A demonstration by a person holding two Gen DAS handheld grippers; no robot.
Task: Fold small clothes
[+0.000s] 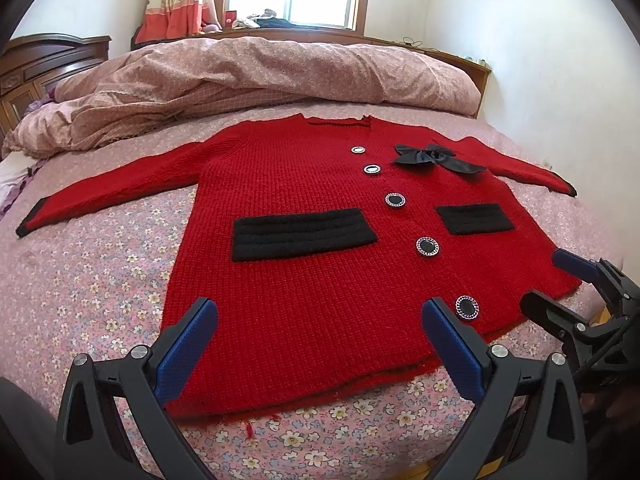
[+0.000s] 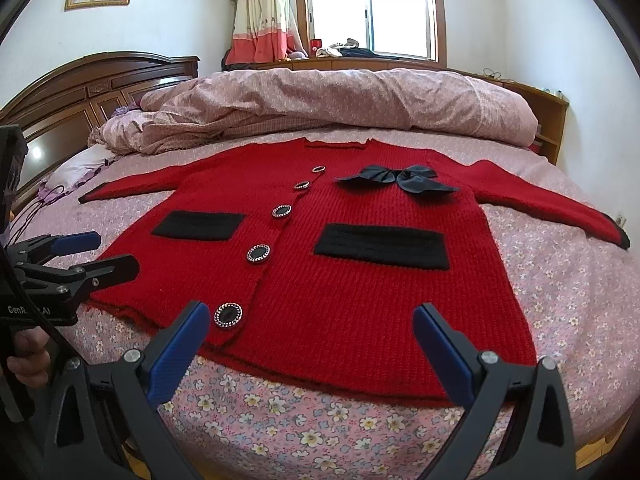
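Cardigan (image 1: 304,272) of red knit lies flat, front up, on the flowered bedsheet (image 1: 100,288), sleeves spread. Left gripper (image 1: 320,320) and right gripper (image 2: 312,324) are both spread wide, empty, at the hem. The knit looks soft, thick, a little stretchy; better to pinch a sleeve cuff (image 1: 30,220). Contact with the hem is probably none.
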